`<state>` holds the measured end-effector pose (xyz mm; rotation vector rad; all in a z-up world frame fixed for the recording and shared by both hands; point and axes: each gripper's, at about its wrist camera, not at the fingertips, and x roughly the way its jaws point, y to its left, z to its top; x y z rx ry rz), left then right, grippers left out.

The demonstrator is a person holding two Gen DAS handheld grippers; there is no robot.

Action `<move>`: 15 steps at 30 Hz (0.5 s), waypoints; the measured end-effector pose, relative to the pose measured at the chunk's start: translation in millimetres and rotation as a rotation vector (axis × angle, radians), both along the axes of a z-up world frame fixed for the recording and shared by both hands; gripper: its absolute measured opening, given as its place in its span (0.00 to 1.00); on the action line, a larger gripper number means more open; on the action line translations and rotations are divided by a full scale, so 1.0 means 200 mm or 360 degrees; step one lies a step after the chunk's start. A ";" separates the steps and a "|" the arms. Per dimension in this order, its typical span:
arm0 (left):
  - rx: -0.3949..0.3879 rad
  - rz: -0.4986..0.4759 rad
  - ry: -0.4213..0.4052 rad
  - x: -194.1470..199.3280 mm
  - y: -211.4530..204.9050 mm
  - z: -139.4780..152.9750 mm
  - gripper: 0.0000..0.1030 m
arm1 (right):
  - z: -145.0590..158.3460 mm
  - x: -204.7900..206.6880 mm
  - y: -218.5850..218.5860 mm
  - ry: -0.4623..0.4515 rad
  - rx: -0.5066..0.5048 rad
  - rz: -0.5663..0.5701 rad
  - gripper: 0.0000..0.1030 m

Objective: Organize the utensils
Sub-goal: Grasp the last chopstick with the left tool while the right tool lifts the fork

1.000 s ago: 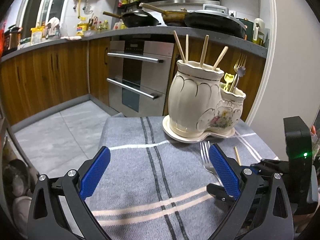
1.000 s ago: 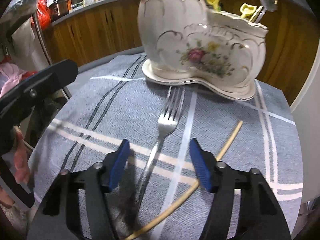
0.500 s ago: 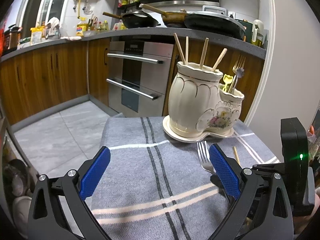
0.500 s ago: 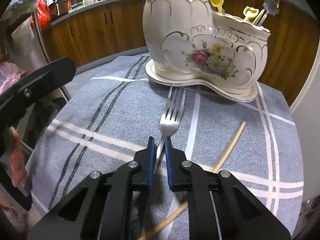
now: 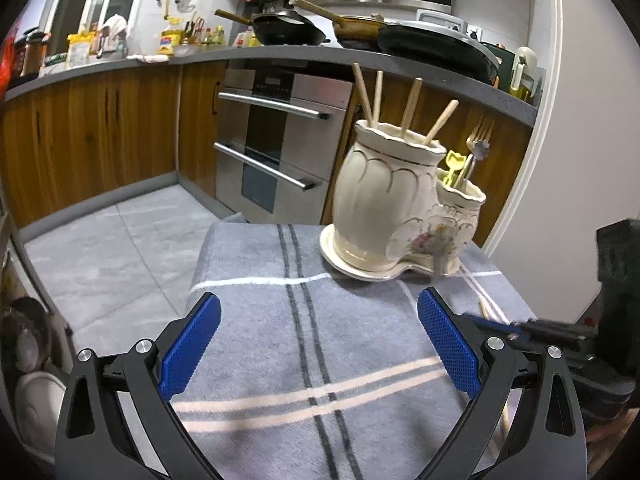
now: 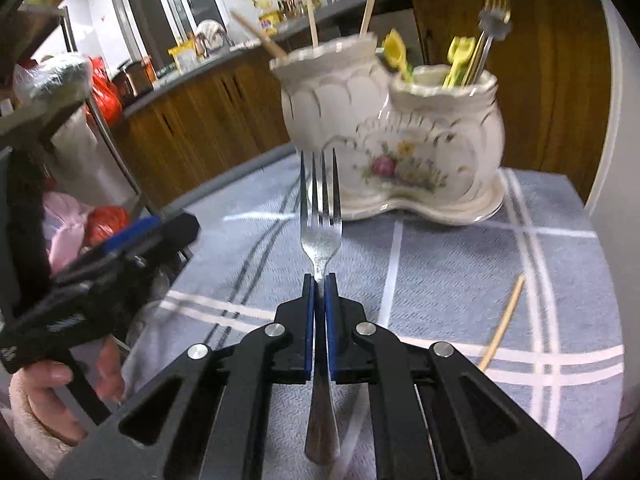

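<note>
The right gripper (image 6: 319,280) has its fingers clamped on the neck of a metal fork (image 6: 320,216), which is lifted off the grey striped cloth (image 6: 440,264) with its tines pointing toward the cream two-part ceramic holder (image 6: 400,136). The left gripper (image 5: 318,344) hovers over the cloth-covered counter with its blue-padded fingers (image 5: 192,344) spread wide and nothing between them. A single wooden chopstick (image 6: 502,324) lies on the cloth to the right of the fork, while the holder's taller part carries chopsticks and its lower part forks and yellow utensils.
</note>
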<state>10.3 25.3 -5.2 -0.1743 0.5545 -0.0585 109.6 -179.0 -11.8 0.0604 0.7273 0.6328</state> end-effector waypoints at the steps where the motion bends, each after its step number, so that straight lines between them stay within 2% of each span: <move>1: 0.0010 -0.0005 0.0001 0.00 -0.02 0.01 0.95 | 0.03 -0.01 -0.03 -0.0024 0.0024 -0.0010 0.05; 5: 0.0084 -0.0035 0.0018 -0.01 -0.12 0.02 0.95 | 0.14 -0.04 -0.17 -0.0142 0.0118 -0.0081 0.05; 9: 0.0143 -0.0087 0.0051 0.01 -0.25 0.01 0.95 | 0.23 -0.07 -0.31 -0.0294 0.0135 -0.0212 0.05; 11: 0.0144 -0.0139 0.0079 0.02 -0.32 0.00 0.95 | 0.26 -0.07 -0.38 -0.0355 0.0127 -0.0282 0.05; 15: 0.0136 -0.0269 0.0180 0.06 -0.48 -0.04 0.95 | 0.28 -0.07 -0.50 -0.0390 0.0116 -0.0358 0.05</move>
